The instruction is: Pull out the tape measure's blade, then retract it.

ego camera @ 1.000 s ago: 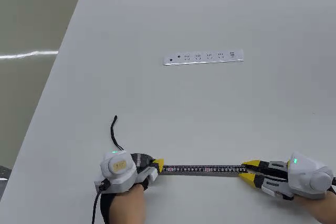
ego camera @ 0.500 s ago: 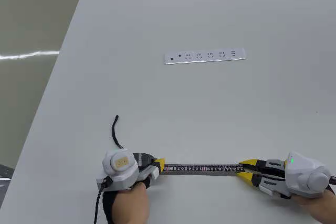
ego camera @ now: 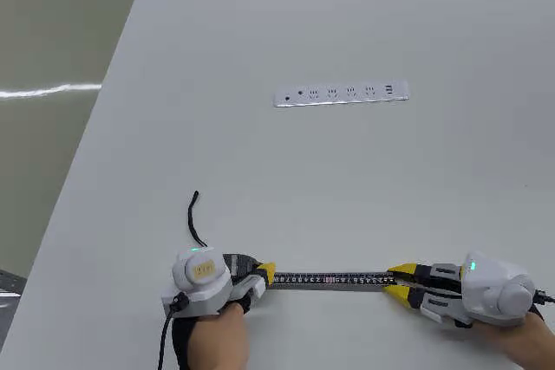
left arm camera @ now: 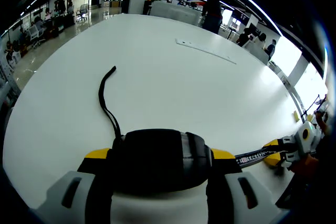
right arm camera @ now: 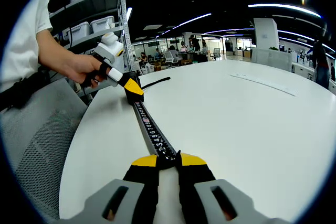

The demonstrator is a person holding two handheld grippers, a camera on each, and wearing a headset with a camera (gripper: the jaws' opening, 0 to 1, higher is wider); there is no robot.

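Observation:
A black tape measure case (left arm camera: 157,160) sits clamped between the yellow-tipped jaws of my left gripper (ego camera: 257,274) near the table's front edge. Its wrist strap (ego camera: 192,218) trails away over the white tabletop. The dark numbered blade (ego camera: 329,280) runs out of the case to the right, low over the table. My right gripper (ego camera: 396,282) is shut on the blade's end (right arm camera: 167,157). In the right gripper view the blade (right arm camera: 149,129) stretches back to the left gripper (right arm camera: 129,88). In the left gripper view the right gripper (left arm camera: 275,152) sits at the far right.
A white power strip (ego camera: 342,94) lies flat in the middle of the white table (ego camera: 347,179). The table's left edge (ego camera: 82,140) drops to a greenish floor. Shelving with bins (right arm camera: 94,24) stands behind the left hand in the right gripper view.
The right gripper has moved left toward the case, so the exposed blade is a little shorter. The left gripper holds still; the camera has shifted slightly.

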